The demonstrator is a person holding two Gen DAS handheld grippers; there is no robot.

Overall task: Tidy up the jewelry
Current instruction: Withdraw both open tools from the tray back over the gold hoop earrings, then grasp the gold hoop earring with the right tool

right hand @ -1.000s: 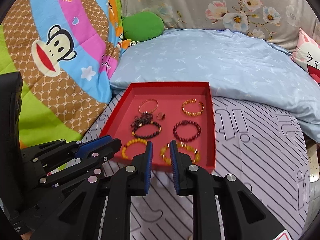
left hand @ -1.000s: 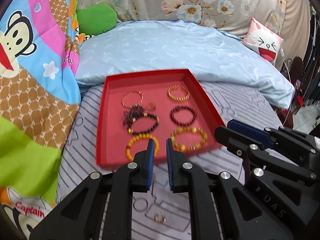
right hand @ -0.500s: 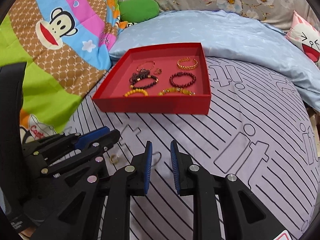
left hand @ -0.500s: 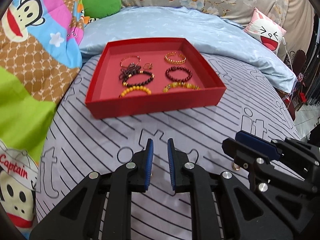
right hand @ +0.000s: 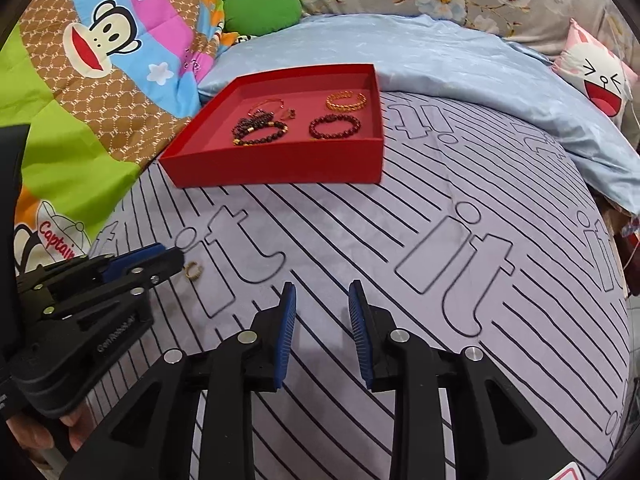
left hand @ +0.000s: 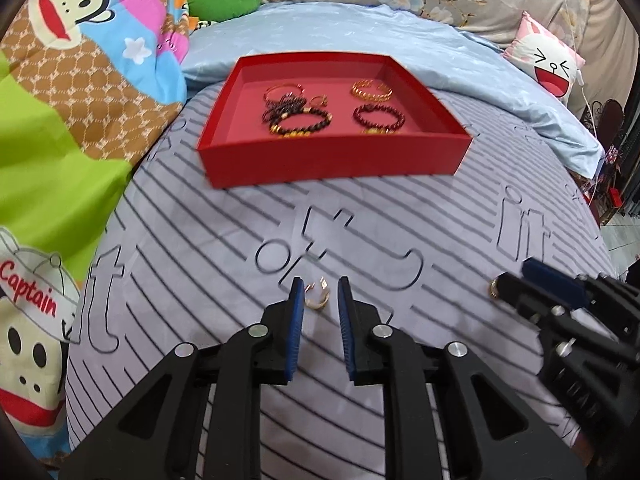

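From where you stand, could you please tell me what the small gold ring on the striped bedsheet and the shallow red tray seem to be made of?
The small gold ring, lying loose between the left gripper fingers: probably polished metal, gold-toned, judging by its bright glints; whether gold or plated is unclear. The shallow red tray: likely cardboard or thin board with a matte red finish, given flat, crisp walls and no shine.

We see the tray (left hand: 332,160) on the bed (left hand: 200,248), bracelets (left hand: 300,122) in it, a pillow (left hand: 420,40) behind it and a ring (left hand: 318,298) lying well before it.
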